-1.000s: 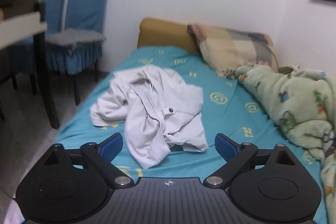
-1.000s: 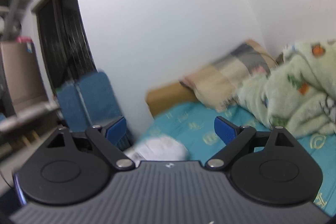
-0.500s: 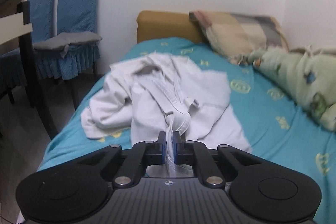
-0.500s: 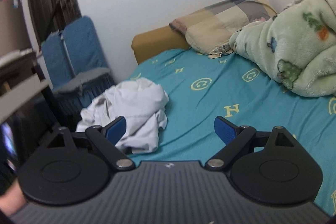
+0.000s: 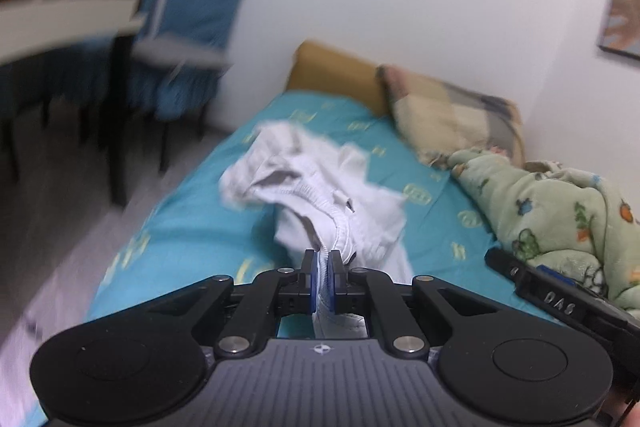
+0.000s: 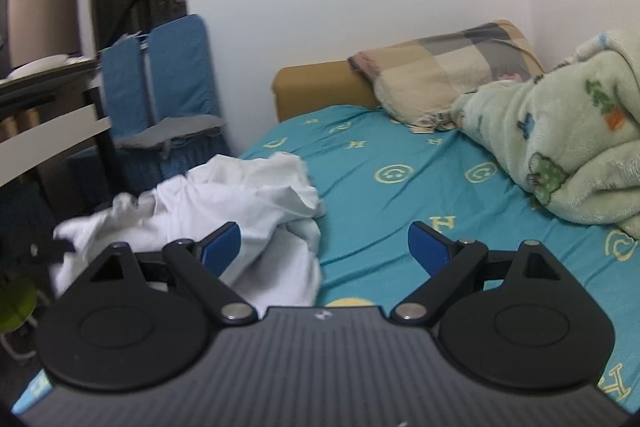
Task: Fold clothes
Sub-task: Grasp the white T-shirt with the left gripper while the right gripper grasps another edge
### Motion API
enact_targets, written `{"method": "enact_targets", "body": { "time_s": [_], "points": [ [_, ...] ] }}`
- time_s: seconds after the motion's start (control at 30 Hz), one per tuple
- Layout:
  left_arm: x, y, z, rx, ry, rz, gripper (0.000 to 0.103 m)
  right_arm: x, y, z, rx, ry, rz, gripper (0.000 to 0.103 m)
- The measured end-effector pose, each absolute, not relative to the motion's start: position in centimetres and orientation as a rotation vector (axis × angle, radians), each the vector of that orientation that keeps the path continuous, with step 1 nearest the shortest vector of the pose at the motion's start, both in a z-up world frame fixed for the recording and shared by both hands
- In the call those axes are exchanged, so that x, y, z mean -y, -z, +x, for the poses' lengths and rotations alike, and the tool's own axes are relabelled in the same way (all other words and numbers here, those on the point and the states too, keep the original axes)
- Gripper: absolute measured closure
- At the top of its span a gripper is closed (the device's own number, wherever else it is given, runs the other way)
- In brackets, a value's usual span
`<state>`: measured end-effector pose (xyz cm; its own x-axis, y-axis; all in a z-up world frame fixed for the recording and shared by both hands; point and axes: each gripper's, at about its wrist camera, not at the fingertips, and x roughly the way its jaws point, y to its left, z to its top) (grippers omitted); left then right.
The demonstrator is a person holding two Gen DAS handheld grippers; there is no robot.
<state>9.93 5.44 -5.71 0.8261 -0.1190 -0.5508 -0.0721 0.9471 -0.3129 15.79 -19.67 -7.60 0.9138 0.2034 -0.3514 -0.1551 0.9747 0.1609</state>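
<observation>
A: One garment (image 5: 320, 195), white, crumpled. Half a second back it lay slack on the bed (image 5: 192, 227); now its hem rises off the near left edge.
B: Held by?
A: Left gripper (image 5: 324, 281), pads pressed together on the hem, lifting; view blurred.
B: Right gripper (image 6: 325, 247)?
A: Spread wide, empty, hovering beside the heap. Likely next: a second corner.

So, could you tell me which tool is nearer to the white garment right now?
Left. The left tool is clamped shut on an edge of the white garment, lifting it off the bed. The right tool is open, holding nothing, the garment just ahead to its left.
</observation>
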Motion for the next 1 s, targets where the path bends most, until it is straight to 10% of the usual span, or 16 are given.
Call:
{"method": "enact_targets", "body": {
  "time_s": [0.2,0.47,0.9,1.0],
  "points": [
    [-8.5,6.8,8.9,-0.691,-0.004,-0.462,0.097,17.6,7.5,14.3,-0.460,-0.314,0.103,0.026],
    [-11.6,7.6,9.6,-0.742,-0.010,-0.575,0.071,12.8,7.4,16.9,-0.566,-0.421,-0.031,0.045],
    [-17.9,10.0,11.9,-0.749,-0.105,-0.617,0.066,-2.3,11.4,27.8,-0.659,-0.724,-0.489,0.063],
    [-18.7,11.1,12.9,-0.756,-0.103,-0.650,0.066,-3.2,13.0,28.5,-0.668,-0.700,-0.566,0.080]
  ]
}}
